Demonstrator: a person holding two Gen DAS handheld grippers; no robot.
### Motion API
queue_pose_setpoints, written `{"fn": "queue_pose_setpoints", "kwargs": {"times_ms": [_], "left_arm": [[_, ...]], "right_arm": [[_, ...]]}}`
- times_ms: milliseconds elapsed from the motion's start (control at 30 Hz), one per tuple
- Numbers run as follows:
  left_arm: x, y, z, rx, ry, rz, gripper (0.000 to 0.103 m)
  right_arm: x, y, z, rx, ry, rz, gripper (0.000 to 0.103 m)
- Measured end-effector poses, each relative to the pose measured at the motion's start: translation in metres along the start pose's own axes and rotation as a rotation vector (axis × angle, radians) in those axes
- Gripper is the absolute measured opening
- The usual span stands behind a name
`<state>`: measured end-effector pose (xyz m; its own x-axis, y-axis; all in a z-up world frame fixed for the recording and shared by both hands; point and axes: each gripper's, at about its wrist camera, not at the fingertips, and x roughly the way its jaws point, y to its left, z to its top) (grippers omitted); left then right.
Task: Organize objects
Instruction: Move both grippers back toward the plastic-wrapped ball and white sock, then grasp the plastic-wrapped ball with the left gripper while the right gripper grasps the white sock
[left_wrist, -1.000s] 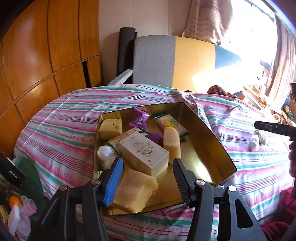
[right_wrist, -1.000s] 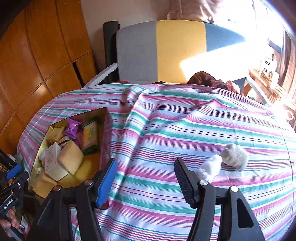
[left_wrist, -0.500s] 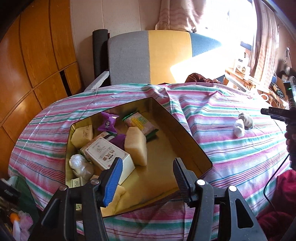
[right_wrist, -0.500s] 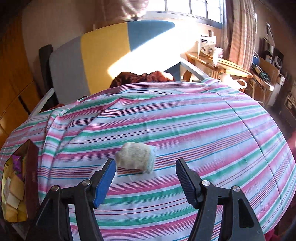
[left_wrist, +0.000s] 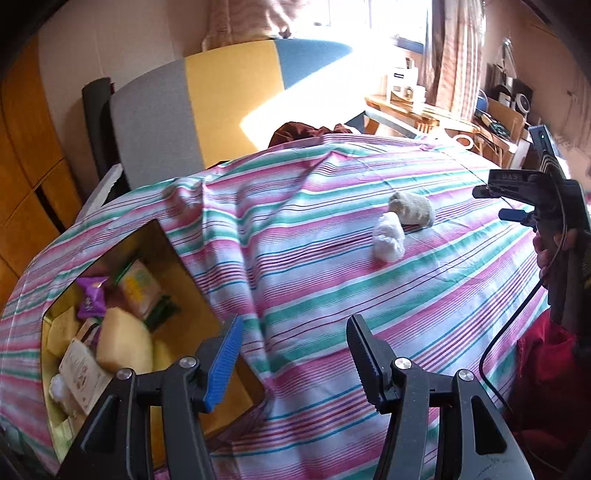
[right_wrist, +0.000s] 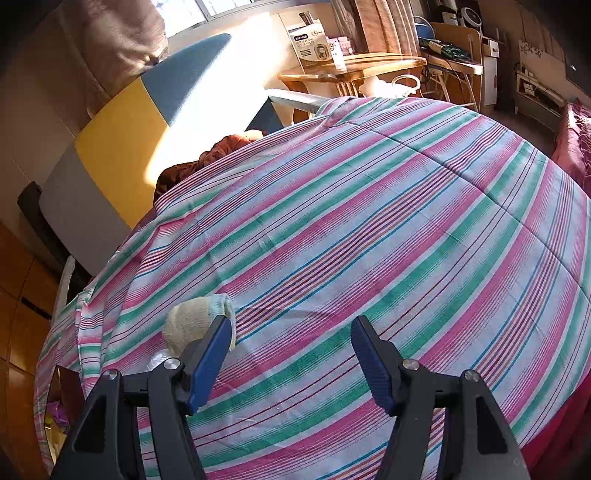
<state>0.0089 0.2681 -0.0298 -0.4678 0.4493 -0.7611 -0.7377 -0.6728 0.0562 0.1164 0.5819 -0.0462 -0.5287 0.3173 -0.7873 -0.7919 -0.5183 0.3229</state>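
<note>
A gold tin box (left_wrist: 192, 295) sits at the left on the striped cloth, holding several packets, among them a purple wrapper (left_wrist: 90, 302), a yellow-green packet (left_wrist: 138, 291) and a white carton (left_wrist: 83, 373). A beige rolled sock (left_wrist: 412, 208) and a white crumpled wad (left_wrist: 388, 236) lie together on the cloth further right. My left gripper (left_wrist: 291, 358) is open and empty beside the box. My right gripper (right_wrist: 290, 354) is open and empty, with the sock (right_wrist: 192, 325) just behind its left finger; it also shows at the right edge of the left wrist view (left_wrist: 517, 195).
The table is covered by a pink, green and white striped cloth (right_wrist: 369, 240). A grey, yellow and blue chair back (left_wrist: 207, 107) stands behind it, with brown cloth (right_wrist: 221, 151) on the seat. A wooden side table (right_wrist: 351, 70) with boxes stands far right.
Both views have swung right. The left gripper has moved off the box toward the cloth. The sock, between the right fingers before, now lies at its left finger.
</note>
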Motion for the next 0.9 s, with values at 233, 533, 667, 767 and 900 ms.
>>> {"fn": "queue_pose_setpoints", "kwargs": {"times_ms": [233,533,667,767,900], "left_arm": [[0.06,-0.041,0.038,0.035,0.056,-0.108,0.059],[0.122,-0.072,0.081,0.072,0.078,-0.15,0.066],[0.147,-0.079,0.094,0.059,0.1,-0.159,0.07],[0.169,-0.081,0.096,0.055,0.14,-0.166,0.053],[0.164,-0.075,0.081,0.01,0.14,-0.21,0.035]], "right_arm": [[0.003,0.006,-0.002,-0.006,0.027,0.028,0.068],[0.017,0.004,-0.001,0.024,0.087,0.053,0.068],[0.019,0.007,-0.002,0.011,0.095,0.055,0.068],[0.02,0.009,-0.001,0.002,0.1,0.058,0.068],[0.021,0.014,-0.001,-0.021,0.103,0.057,0.068]]}}
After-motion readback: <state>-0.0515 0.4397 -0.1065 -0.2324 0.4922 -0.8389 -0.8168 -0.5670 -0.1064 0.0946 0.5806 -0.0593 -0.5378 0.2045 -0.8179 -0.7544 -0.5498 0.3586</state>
